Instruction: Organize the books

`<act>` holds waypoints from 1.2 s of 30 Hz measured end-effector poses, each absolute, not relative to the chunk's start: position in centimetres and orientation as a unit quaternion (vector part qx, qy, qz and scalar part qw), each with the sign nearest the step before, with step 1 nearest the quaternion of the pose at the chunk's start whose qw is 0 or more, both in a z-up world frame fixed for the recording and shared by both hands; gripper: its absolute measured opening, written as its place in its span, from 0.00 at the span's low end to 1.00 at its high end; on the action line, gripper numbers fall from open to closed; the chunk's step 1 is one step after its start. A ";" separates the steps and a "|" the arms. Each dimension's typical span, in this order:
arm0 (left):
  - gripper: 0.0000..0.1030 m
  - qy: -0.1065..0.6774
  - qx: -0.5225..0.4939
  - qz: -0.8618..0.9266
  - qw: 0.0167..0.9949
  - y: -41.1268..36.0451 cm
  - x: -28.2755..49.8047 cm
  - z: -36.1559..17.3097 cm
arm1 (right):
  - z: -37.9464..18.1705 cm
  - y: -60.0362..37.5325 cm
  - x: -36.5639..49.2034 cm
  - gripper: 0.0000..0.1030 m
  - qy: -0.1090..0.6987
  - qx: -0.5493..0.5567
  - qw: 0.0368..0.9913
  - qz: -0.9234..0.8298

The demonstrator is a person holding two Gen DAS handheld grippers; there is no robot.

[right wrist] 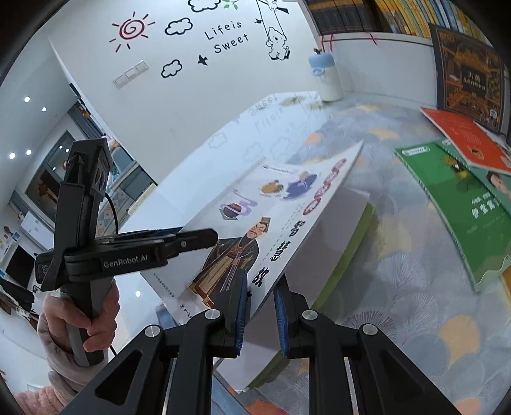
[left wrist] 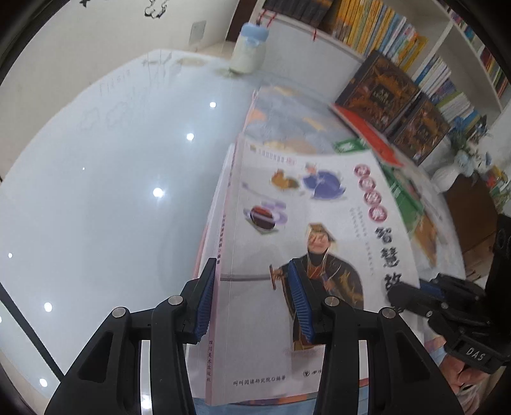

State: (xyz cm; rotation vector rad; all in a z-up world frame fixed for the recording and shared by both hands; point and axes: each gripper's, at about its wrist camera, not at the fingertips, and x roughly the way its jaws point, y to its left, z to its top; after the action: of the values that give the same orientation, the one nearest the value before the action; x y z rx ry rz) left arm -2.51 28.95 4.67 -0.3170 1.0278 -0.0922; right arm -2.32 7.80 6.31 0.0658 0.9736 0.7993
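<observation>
Both grippers clamped a small stack topped by a white illustrated paperback book (left wrist: 306,223): left gripper (left wrist: 252,300) on the spine side, right gripper (right wrist: 260,314) on the near corner, above the patterned mat (right wrist: 415,271). Lower books could slip out.

— What is your left gripper (left wrist: 252,303) holding?

— Your jaws clamp the near spine edge of a white picture book (left wrist: 306,242), one pad on the spine side, the other on the cover over the robed figure.

— And the right gripper (left wrist: 412,295)?

— It reaches in from the right at the book's near right edge; you cannot tell its jaws here.

— Beyond the book?

— A glossy white table (left wrist: 111,191) on the left, a milky bottle with a blue cap (left wrist: 249,48) far off, and green (left wrist: 402,188) and red books (left wrist: 367,131) before the bookshelf (left wrist: 383,28) at far right.
</observation>
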 end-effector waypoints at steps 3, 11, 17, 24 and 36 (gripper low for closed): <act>0.41 0.481 -0.145 -0.045 0.863 28.8 -2.8 4.6 | 5.6 7.6 -2.2 0.15 0.462 0.036 0.803 0.374; 0.44 0.488 -0.111 -0.027 0.865 28.1 -3.5 4.8 | 4.2 7.4 -2.2 0.16 0.486 0.048 0.785 0.380; 0.46 0.494 -0.084 -0.008 0.866 27.4 -3.5 4.8 | 3.2 7.2 -1.5 0.18 0.499 0.060 0.776 0.381; 0.51 0.502 -0.065 0.037 0.862 27.5 -3.5 4.5 | 3.0 7.2 -1.4 0.29 0.508 0.076 0.765 0.387; 0.58 0.472 -0.088 0.045 0.876 27.1 -4.4 7.1 | 2.9 6.4 -2.4 0.46 0.518 0.093 0.748 0.405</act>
State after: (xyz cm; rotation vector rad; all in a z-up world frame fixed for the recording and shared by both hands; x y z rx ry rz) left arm -4.40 27.06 7.05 -0.1841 0.9852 0.0941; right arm -2.40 6.36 2.92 0.2028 1.1324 0.8861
